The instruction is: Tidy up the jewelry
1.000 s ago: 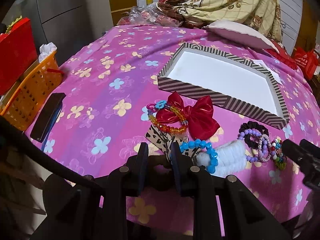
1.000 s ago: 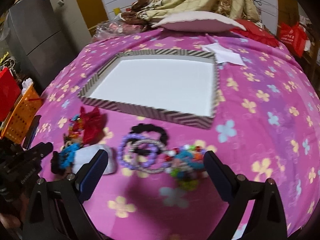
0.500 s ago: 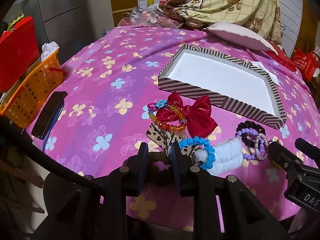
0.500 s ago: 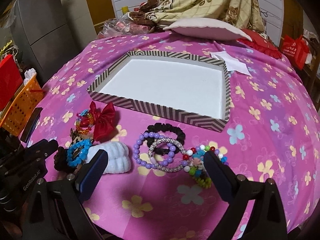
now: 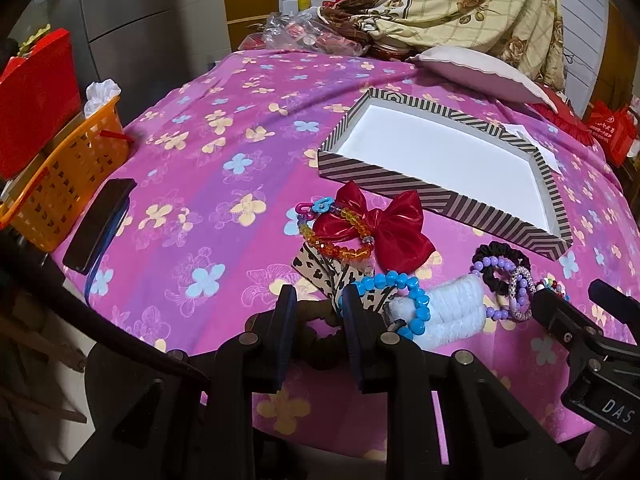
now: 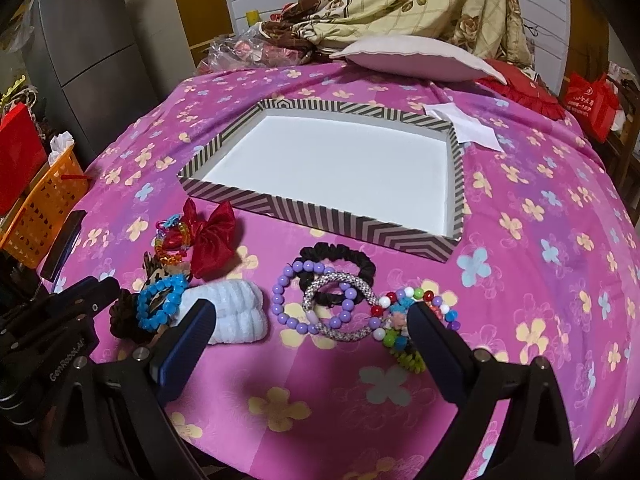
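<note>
A striped box (image 5: pixel 440 196) (image 6: pixel 320 216) with a white inside lies empty on the pink flowered cloth. In front of it lie a red bow (image 5: pixel 384 228) (image 6: pixel 212 236), an orange bead bracelet (image 5: pixel 332 248), a leopard-print piece (image 5: pixel 320 272), a blue bead bracelet (image 5: pixel 400 292) (image 6: pixel 160 304), a white fluffy band (image 5: pixel 452 308) (image 6: pixel 236 312), a black scrunchie (image 6: pixel 340 260), a purple bead bracelet (image 6: pixel 304 300), a silver bracelet (image 6: pixel 340 308) and a multicoloured bead bracelet (image 6: pixel 412 320). My left gripper (image 5: pixel 316 308) is shut on a brown scrunchie (image 5: pixel 320 332) (image 6: pixel 124 316). My right gripper (image 6: pixel 308 320) is open over the bracelets.
An orange basket (image 5: pixel 60 184) and a red bag (image 5: pixel 32 92) stand at the left edge. A black phone (image 5: pixel 100 224) lies near that edge. A pillow (image 6: pixel 416 60), folded quilts and a white paper (image 6: pixel 464 124) lie behind the box.
The right gripper has pulled back from the bracelets, still open. The left gripper stays shut on the brown scrunchie with little movement.
</note>
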